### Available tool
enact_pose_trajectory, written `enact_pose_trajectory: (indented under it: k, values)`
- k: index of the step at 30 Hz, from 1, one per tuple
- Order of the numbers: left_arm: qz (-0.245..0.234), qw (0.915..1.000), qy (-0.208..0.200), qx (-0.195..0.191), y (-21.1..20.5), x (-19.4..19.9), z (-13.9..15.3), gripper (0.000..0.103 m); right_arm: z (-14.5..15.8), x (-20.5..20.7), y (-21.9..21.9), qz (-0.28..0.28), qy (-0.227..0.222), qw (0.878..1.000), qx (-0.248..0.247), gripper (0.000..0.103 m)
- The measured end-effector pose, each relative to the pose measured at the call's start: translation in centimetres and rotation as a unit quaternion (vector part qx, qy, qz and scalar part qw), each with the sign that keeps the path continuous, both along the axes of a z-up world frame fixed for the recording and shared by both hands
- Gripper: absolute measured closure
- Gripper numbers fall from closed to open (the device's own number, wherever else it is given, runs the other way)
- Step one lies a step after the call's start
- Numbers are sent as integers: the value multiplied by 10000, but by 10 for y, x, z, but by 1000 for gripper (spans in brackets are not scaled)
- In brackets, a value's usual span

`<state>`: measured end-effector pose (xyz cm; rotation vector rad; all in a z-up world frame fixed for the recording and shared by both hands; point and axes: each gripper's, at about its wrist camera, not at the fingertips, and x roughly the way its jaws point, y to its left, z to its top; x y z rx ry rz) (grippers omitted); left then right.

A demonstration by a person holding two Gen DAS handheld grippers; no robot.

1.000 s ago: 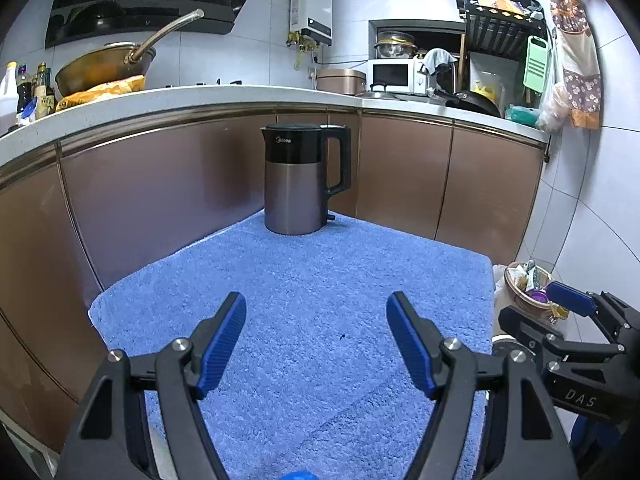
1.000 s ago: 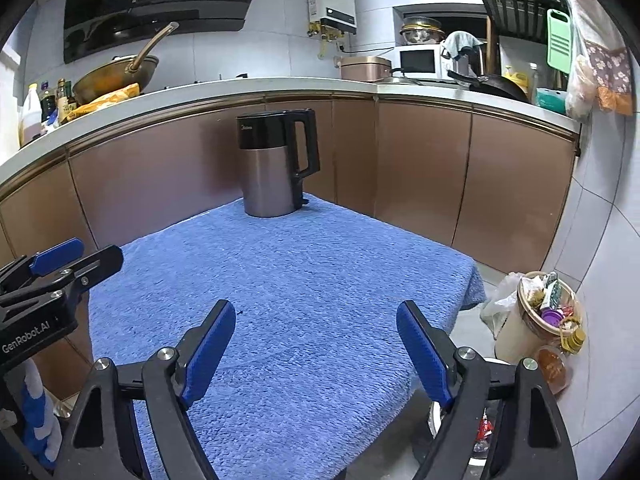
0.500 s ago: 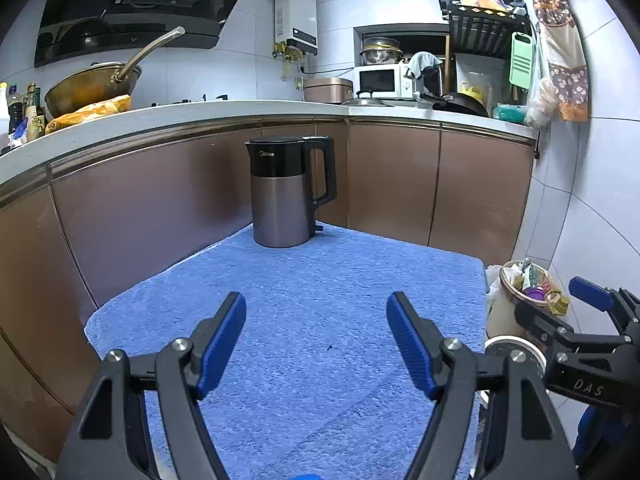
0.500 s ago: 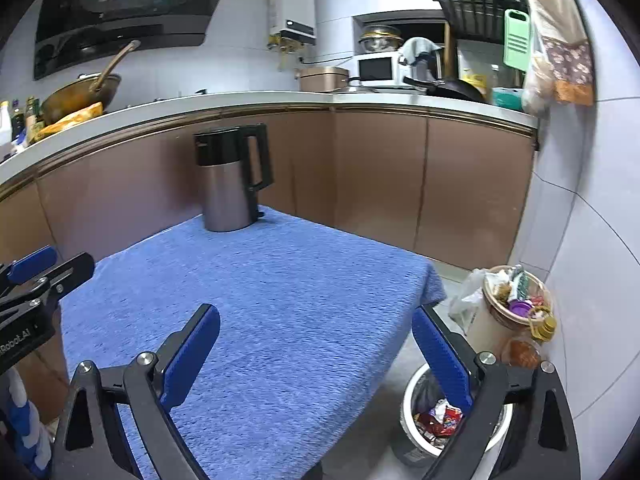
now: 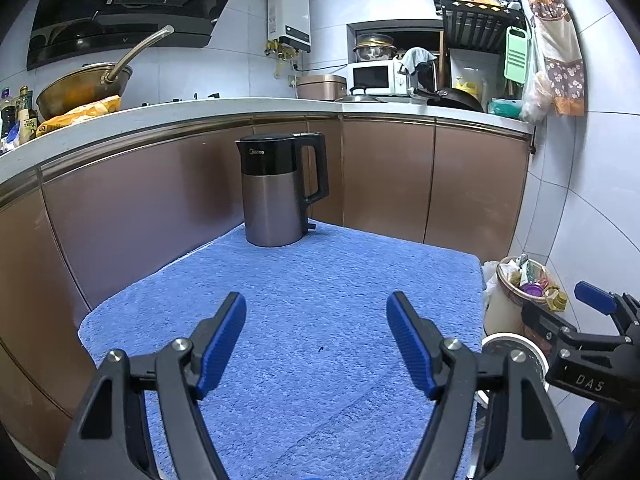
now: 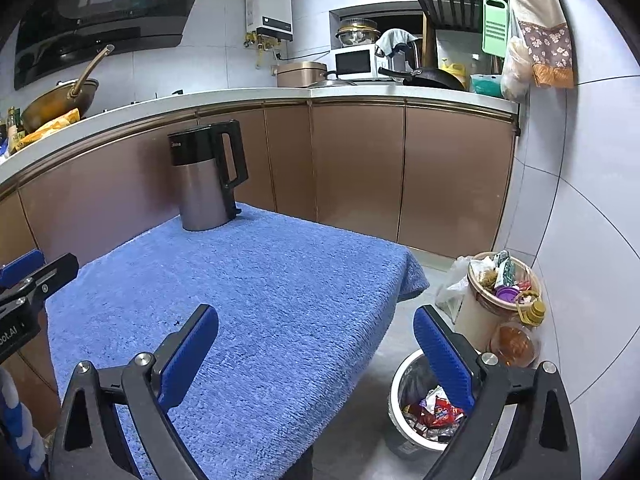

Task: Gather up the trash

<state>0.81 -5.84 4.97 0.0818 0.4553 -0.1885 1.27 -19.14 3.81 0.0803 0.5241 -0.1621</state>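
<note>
In the left wrist view, the left gripper [image 5: 316,340] was held above a blue towel [image 5: 320,300] spread over the table, with its jaws wide apart and nothing between them. An electric kettle [image 5: 276,192] was seen upright at the far end of the towel, close to the brown cabinets [image 5: 400,180]. At the right edge, the right gripper [image 5: 592,320] was partly seen beside the table, above the rim of a white trash bin [image 5: 504,340]. A second, beige bin [image 5: 508,304] full of waste was placed behind it, near the wall.

In the right wrist view, the right gripper [image 6: 316,344] was seen with its jaws spread far apart and empty. The left finger was over the towel [image 6: 260,280], the right finger over the white trash bin [image 6: 404,396] on the floor. Inside this bin, the trash [image 6: 434,416], red and silver wrappers, was lying. The beige bin [image 6: 480,312] was standing just behind it, and a jar [image 6: 514,344] beside it. The kettle [image 6: 204,184] was at the far left corner of the towel. The left gripper [image 6: 28,276] was partly shown at the left edge.
</note>
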Motion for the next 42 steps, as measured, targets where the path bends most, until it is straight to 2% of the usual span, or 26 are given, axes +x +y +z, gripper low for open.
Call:
enact_pose_trajectory:
  k: [11,19,29,42]
  values:
    - [-76,9999,-128,31,-11,1,-1,28,-4,-2,-12,-137,8,9999,38,4]
    - [-291,9995,-76,102,-25,4,-4,28,-2,-9,-19,-309,-30,9995,-12,4]
    - [-274,9993,-15,234,-27,6,-14,28,-1,-21,-37,-640,-45,9979,-35,3]
    - [-108,9996,207,183,-12,5,-22,27,-9,-23,-31,-483,39,9988,65,2]
